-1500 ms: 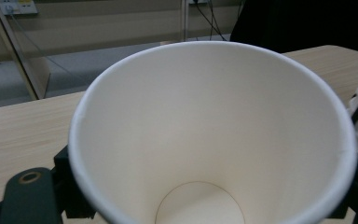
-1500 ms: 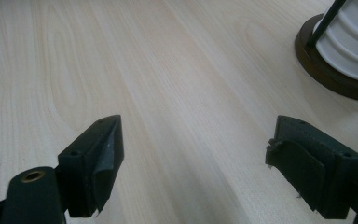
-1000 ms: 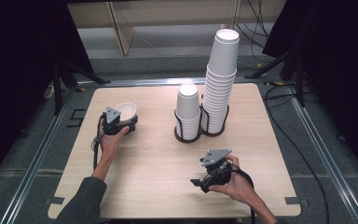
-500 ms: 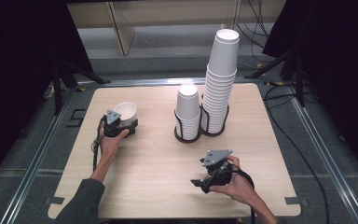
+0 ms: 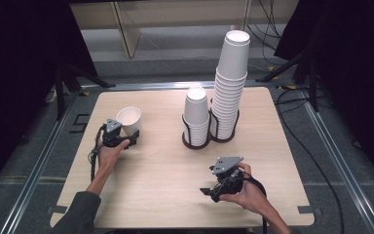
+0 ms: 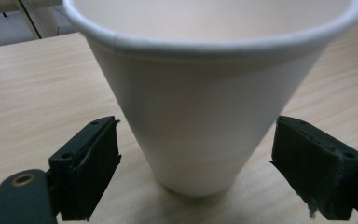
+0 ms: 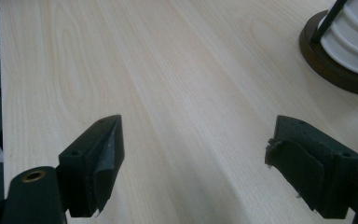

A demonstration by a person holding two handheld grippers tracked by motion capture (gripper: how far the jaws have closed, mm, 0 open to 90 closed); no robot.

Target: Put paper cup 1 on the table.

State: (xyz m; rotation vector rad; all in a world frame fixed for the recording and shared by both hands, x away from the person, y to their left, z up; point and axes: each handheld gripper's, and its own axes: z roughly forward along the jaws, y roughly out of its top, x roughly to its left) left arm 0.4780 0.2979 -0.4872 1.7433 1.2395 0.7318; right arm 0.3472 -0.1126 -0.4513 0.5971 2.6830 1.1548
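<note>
- The table (image 5: 165, 195) is a pale wooden top with plenty of bare space around the work; the single cup stands upright on its left part, well apart from the rack, so there is room to handle it without knocking anything.
- The rack (image 5: 209, 139) near the middle of the table holds two stacks of cups (image 5: 229, 92), the right one much taller. Judged from this, the loose cup either came from there or belongs there, and any carry toward it should rise clear of the short stack first.
- The right gripper (image 5: 209, 191) rests low at the near right of the table, jaws apart with nothing between them; in the right gripper view the rack's dark base shows at the far right. Keep it parked there, out of the way.
- The left gripper (image 5: 129, 141) sits at the cup's near side. In the left gripper view its jaws stand apart on either side of the lower wall, with a visible gap each side, so nothing is clamped.
- The cup (image 6: 205, 102) is thin paper and tapers downward. To grip it well, I would centre it between the pads (image 6: 93, 168), close gently and evenly so the wall does not crush, and lift straight up.
</note>
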